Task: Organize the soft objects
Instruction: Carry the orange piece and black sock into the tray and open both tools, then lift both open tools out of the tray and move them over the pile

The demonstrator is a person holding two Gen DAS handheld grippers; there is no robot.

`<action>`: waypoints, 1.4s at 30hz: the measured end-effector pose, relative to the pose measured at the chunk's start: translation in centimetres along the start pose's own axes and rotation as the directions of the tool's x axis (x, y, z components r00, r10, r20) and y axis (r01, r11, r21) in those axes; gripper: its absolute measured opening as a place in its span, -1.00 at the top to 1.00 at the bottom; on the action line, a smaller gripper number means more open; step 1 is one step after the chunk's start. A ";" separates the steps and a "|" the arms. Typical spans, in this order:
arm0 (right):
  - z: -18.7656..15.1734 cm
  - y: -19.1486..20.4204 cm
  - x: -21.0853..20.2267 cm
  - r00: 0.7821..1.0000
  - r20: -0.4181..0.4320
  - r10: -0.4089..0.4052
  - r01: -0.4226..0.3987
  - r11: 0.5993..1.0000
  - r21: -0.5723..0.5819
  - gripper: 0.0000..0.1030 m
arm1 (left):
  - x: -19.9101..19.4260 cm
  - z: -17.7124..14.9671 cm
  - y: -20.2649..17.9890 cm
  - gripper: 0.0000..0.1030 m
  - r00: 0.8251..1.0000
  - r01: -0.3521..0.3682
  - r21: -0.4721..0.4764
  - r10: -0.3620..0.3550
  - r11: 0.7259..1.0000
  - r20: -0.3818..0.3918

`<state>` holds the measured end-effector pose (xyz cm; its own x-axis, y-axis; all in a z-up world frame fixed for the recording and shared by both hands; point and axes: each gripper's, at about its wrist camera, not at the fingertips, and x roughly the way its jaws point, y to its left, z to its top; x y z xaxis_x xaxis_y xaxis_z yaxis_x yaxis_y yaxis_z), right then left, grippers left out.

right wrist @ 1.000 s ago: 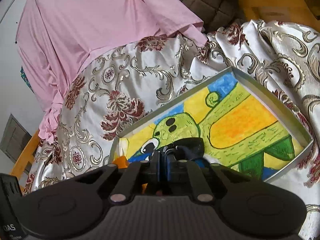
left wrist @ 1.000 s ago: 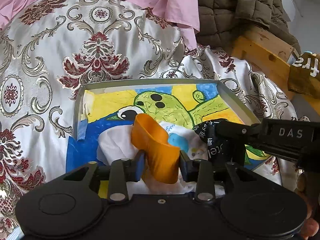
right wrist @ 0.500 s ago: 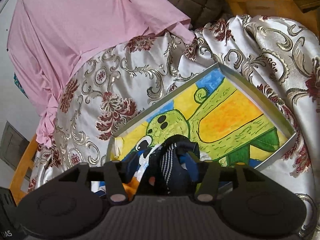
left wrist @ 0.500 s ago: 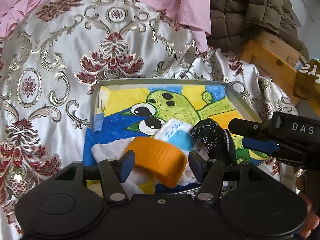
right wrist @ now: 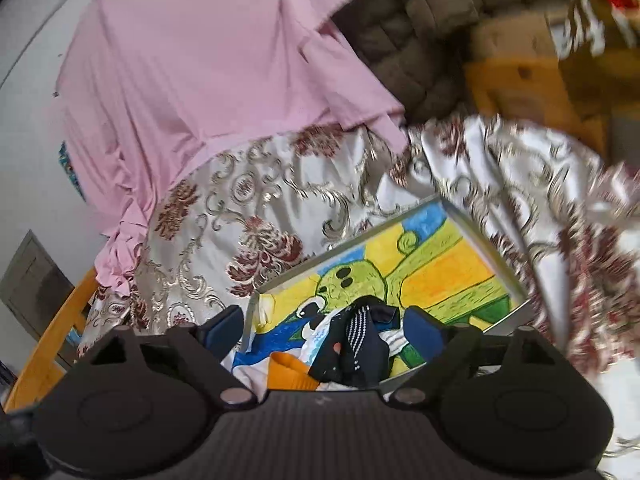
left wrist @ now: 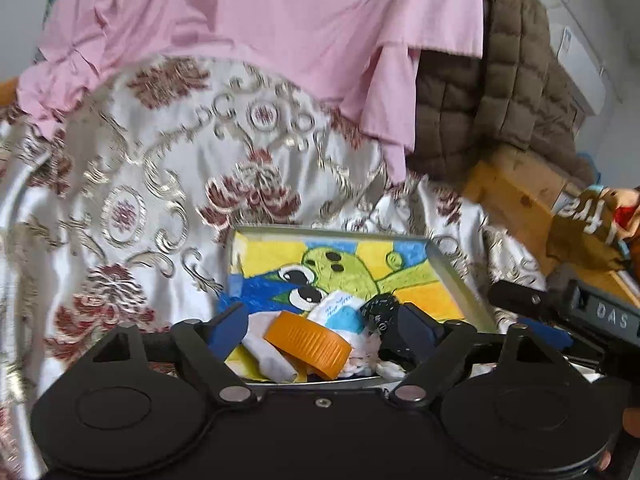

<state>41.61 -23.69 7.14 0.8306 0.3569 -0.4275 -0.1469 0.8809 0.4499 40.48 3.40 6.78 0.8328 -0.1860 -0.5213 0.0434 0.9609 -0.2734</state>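
Nearest the camera in the left wrist view, the left gripper [left wrist: 322,330] had its blue-padded jaws spread wide and opening, pinching nothing. Between and just beyond them lay a small heap of soft things at the near end of a shallow metal tray [left wrist: 460,276]: an orange ribbed band [left wrist: 308,344] on top of a white cloth [left wrist: 266,350], a white and blue sock [left wrist: 340,314] behind it, and a dark sock [left wrist: 380,312] to its right. None of these touched the pads.

In the right wrist view, the right gripper [right wrist: 324,332] likewise had its jaws wide apart and opening, empty. The dark sock [right wrist: 356,350], with thin white stripes, lay crumpled between and below them in the near part of the tray [right wrist: 486,240], the orange band [right wrist: 286,372] just left of it and the white cloth [right wrist: 248,372] at the near left corner.

The floor of the tray carried a bright drawing [left wrist: 360,268] of a green cartoon creature on yellow, orange and blue. The tray rested on a shiny white cloth with dark red flowers and gold scrolls [left wrist: 160,200]. Beyond the tray hung a pink garment [left wrist: 280,32], and right of that a brown quilted jacket [left wrist: 500,92]. A pale wooden frame [left wrist: 516,196] stood right of the tray, with a white wall [right wrist: 28,140] far left of it
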 end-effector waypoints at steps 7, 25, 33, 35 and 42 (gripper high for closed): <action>-2.2 2.9 -7.1 0.997 0.077 -0.002 0.010 0.994 -0.107 -0.95 | -7.4 -1.7 -0.5 -0.83 0.997 0.001 -0.003 -0.001 1.000 0.081; -10.3 6.0 -19.1 0.981 0.196 -0.006 0.061 0.960 -0.274 -0.99 | -19.6 -10.3 -1.0 -0.98 0.980 0.005 0.019 -0.009 1.000 0.196; -13.4 5.4 -21.8 0.979 0.199 -0.033 0.092 0.951 -0.294 -0.99 | -22.1 -14.0 -0.2 -0.98 0.977 -0.034 0.054 0.022 0.998 0.213; -14.0 5.2 -22.3 0.980 0.197 -0.038 0.096 0.951 -0.295 -0.99 | -22.6 -15.1 0.2 -0.98 0.975 -0.047 0.055 0.034 0.997 0.219; -15.4 4.7 -23.2 0.981 0.178 -0.070 0.121 0.949 -0.293 -0.99 | -23.5 -17.7 1.0 -0.98 0.981 -0.068 0.080 0.052 0.994 0.187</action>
<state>13.42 -23.06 7.12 0.9214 0.2331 -0.3111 -0.1962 0.9697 0.1456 11.18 5.11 4.47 0.9223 -0.0938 -0.3749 0.0304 0.9847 -0.1717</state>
